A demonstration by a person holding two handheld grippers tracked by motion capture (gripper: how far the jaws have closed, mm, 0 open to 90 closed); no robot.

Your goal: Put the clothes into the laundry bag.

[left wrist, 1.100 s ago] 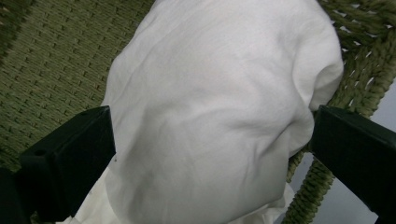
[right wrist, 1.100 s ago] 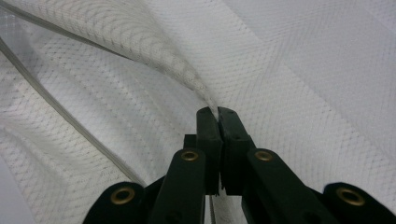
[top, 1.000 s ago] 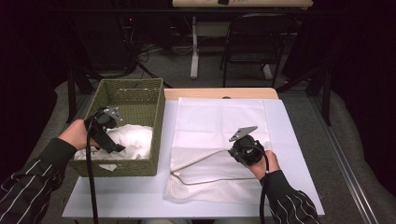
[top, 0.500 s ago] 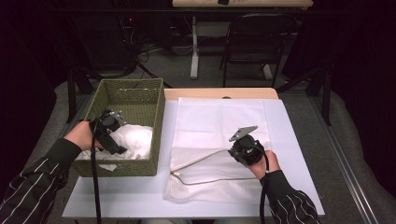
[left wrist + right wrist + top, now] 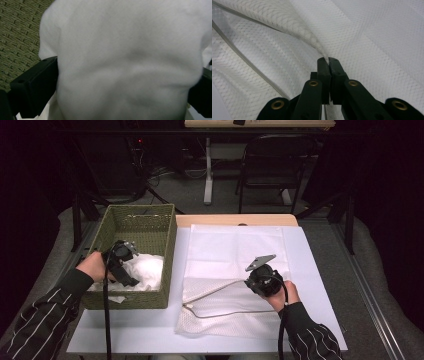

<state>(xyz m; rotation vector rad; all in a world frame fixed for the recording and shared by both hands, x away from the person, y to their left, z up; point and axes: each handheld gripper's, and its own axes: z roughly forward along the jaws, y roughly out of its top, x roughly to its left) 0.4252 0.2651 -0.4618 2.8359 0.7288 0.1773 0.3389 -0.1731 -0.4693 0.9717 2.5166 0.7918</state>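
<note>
The right hand-held gripper (image 5: 329, 61) has its jaws pressed tight together on the edge of the mesh bag (image 5: 372, 37), lifting one layer so the mouth gapes toward the left of the high view. The left hand-held gripper (image 5: 121, 265) sits low in the basket (image 5: 167, 245) at centre left of the high view, its jaws spread wide on either side of the white stuffing (image 5: 130, 62); the soft mass bulges between them, but whether the pads are truly pinching it cannot be told.

To do this step well, the left jaws should probably close on a good depth of stuffing, not just a surface tuft, since loose fibre is likely to tear away. The right grip ought to keep the bag edge raised and steady so the opening (image 5: 200, 300) stays wide enough to take the wad.

The basket's right wall stands between stuffing and bag, so the load must clear it on the way across. The trailing cable (image 5: 106, 320) could snag on the basket's near rim. The bag lies on the worktop (image 5: 125, 335); a chair (image 5: 272, 165) stands well behind.
</note>
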